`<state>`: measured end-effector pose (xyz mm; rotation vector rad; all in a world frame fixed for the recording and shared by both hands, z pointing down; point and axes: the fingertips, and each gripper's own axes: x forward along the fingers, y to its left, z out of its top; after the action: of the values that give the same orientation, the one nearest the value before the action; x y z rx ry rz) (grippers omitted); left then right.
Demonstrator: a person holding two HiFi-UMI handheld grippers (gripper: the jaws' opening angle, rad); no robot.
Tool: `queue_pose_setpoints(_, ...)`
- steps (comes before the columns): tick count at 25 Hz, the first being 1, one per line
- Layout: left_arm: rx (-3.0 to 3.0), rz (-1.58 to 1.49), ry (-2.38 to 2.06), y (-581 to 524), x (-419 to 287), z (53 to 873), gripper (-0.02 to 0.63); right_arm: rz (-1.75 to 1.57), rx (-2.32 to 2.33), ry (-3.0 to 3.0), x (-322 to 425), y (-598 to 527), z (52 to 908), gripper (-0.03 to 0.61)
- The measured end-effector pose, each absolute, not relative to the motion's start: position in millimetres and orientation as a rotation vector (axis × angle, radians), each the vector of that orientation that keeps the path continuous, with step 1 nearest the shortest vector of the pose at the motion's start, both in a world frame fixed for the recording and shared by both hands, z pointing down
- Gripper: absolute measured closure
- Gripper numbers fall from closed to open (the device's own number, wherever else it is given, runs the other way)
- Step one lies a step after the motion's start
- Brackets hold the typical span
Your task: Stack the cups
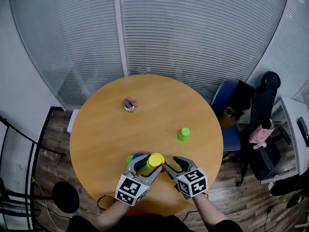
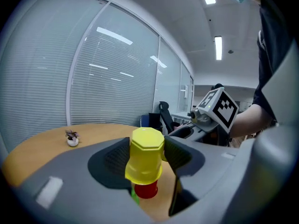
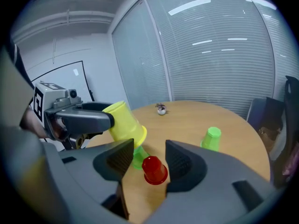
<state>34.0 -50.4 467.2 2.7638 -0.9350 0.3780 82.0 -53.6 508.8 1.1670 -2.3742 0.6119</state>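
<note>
Left gripper view: left gripper [image 2: 147, 153] clamps inverted yellow cup [image 2: 145, 160] (red cup [image 2: 146, 190] below); right gripper [image 3: 150, 158], jaws apart.

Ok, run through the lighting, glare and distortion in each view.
Head view: fisheye bows the blinds and rounds the frame; light on the table is even. Left gripper view: ceiling lamps blow out white, their streaks mirrored in the glass; the yellow cup is sharp. Right gripper view: similar streaks on the glass, dark corners.
</note>
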Motion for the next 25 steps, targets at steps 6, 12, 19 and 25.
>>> queue_pose_setpoints(6,2.685,0.396,-1.099,-33.6,39.5,492.1,0.378,0.614,1.083,-2.358,84.3,-44.6,530.7,0.362)
queue_pose_setpoints(12,2.593,0.418,-1.250,-35.4,44.8,520.4,0.379,0.623,1.021,-2.341,90.0,-44.5,548.4,0.364)
queue_pose_setpoints(19,2.519,0.448,-1.375,-47.0,48.1,537.1,0.377,0.621,1.004,-2.337,109.3,-49.2,554.1,0.364)
queue_pose_setpoints(25,2.485,0.462,-1.412,-51.2,46.6,544.7,0.377,0.624,0.983,-2.350,112.1,-49.1,555.1,0.364)
